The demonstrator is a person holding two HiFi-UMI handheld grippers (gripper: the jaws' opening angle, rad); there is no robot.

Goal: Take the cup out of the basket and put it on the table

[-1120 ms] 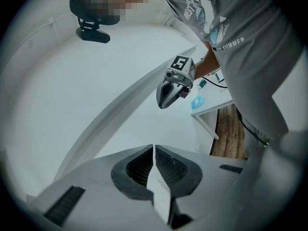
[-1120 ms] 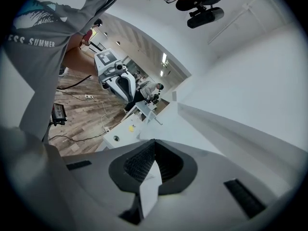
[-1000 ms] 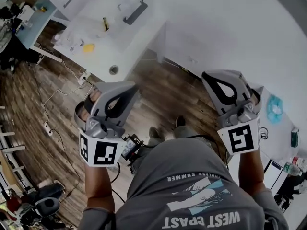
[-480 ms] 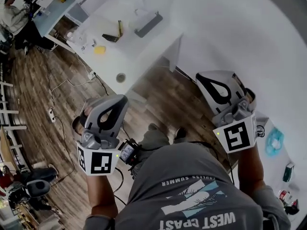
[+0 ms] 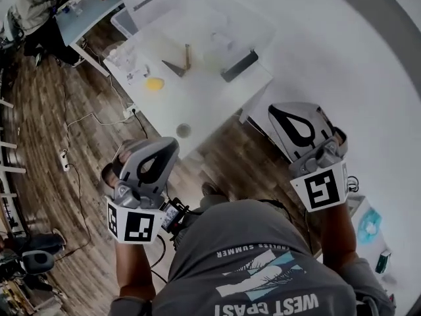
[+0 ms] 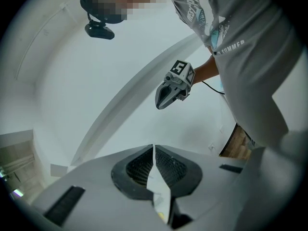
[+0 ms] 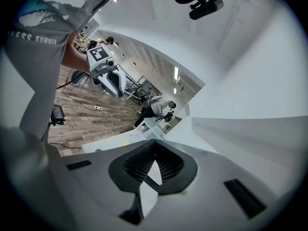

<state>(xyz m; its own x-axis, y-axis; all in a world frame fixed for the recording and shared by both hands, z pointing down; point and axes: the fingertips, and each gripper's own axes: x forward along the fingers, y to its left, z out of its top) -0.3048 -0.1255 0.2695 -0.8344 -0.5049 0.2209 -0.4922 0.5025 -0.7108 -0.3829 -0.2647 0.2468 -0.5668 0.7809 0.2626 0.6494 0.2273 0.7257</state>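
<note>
- The left gripper (image 6: 153, 149) is closed tight and holds nothing.
- The right gripper (image 7: 155, 143) is closed and empty too.
- The basket (image 5: 135, 20) sits at the tabletop's (image 5: 204, 101) far edge. I can't make out the cup inside.
- A closed gripper going in could bump the cup and tip it over.

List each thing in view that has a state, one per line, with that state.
left gripper: shut, nothing between its jaws, held in the air away from the table.
right gripper: shut, empty, also held in the air.
clear basket: upright on the white table, open at the top, untouched; contents too blurred to name.
</note>
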